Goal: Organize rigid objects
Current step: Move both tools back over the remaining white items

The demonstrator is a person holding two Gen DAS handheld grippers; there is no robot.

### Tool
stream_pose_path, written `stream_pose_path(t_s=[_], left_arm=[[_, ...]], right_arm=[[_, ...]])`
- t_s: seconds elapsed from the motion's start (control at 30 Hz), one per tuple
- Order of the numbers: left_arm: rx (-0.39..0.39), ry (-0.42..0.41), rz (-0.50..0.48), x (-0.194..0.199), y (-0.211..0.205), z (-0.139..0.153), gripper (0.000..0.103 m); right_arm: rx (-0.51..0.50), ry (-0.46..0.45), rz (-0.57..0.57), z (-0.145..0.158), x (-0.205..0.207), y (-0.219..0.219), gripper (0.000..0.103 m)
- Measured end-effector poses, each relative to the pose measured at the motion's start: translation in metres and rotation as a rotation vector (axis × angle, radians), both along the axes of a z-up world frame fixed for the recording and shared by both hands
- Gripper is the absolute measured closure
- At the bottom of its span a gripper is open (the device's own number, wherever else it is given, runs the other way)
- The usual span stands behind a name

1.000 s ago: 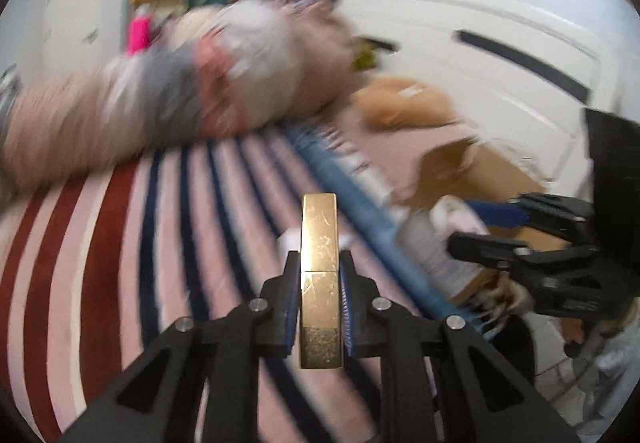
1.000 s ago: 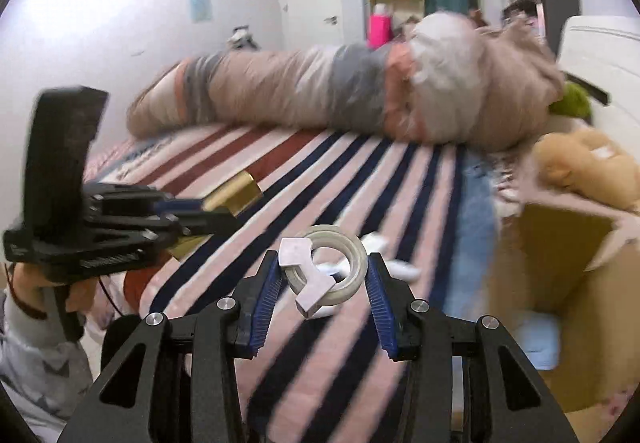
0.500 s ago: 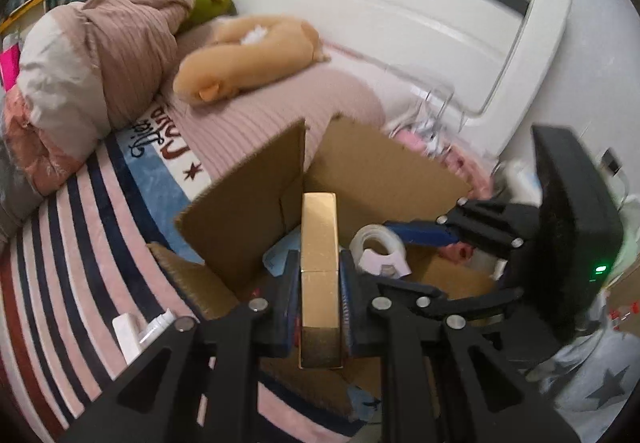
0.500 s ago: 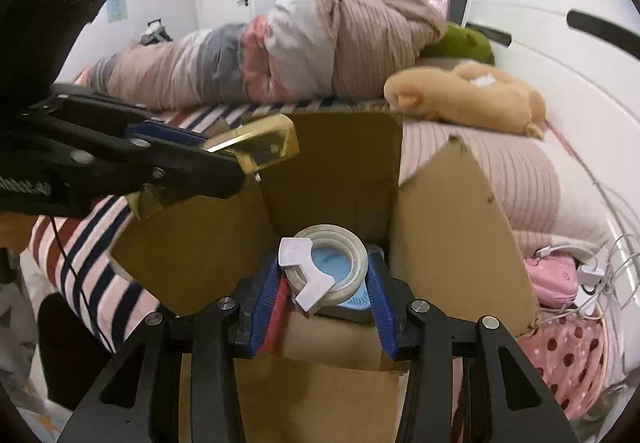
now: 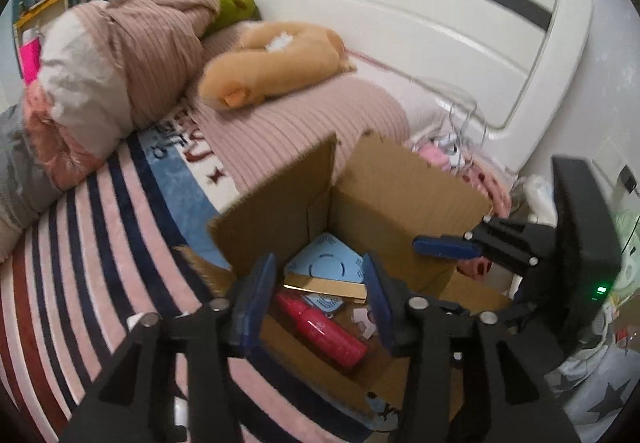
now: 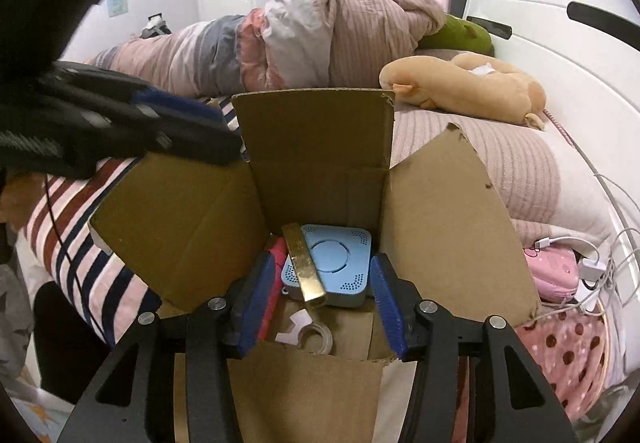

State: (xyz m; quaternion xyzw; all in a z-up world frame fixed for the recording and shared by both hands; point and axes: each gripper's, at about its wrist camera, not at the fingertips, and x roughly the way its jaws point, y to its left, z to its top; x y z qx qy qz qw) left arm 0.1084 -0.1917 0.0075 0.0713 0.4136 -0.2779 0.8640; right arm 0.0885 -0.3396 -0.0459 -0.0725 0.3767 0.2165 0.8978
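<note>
Both tongs have let go since half a second ago: the flat gold metal bar and the clear tape ring on its white dispenser now lie inside the open brown cardboard box instead of between the pads.

Beyond the box and both tongs stretches the bed with its pink, navy and red striped cover, a tan plush toy lying farther off toward the white headboard.

Directly ahead of and below the left tongs, spread wide and empty, sits a pale blue square plastic device; the gold bar rests across it, tilted, with a red cylindrical bottle just beside, toward the left pad. The right tongs, likewise spread and empty, hover over the box's near edge with the tape ring below them on the box floor.

Judged from this, the drop looks complete. Doing it well now means lifting both tongs straight up, clear of the upright flaps, so nothing snags or tips the box.
</note>
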Motion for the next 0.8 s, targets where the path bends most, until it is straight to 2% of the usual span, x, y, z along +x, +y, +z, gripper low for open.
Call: stream_pose_path(t_s=[0.2,0.37,0.47,0.57,0.7,0.8], left_arm=[[-0.040,-0.108,0.109,-0.026,0.073,0.033,0.045],[-0.061,-0.136,0.215,-0.043,0.148,0.032,0.040],[-0.064,-0.136,0.278,-0.052,0.193,0.018,0.035],[-0.086,-0.096,0.319,-0.054,0.233,-0.007,0.035],[-0.075,-0.028,0.324,-0.043,0.264,-0.055,0.034],[-0.072,0.050,0.315,-0.030,0.275,-0.096,0.034]], right_arm=[[0.016,-0.035,0.018,0.024,-0.014,0.022,0.057],[0.053,-0.086,0.095,0.051,-0.028,0.070,0.057],[0.055,-0.095,0.175,0.059,-0.035,0.113,0.056],[0.052,-0.065,0.278,0.054,-0.037,0.161,0.056],[0.039,0.037,0.365,0.021,-0.027,0.214,0.055],[0.000,0.107,0.358,-0.016,-0.011,0.234,0.055]])
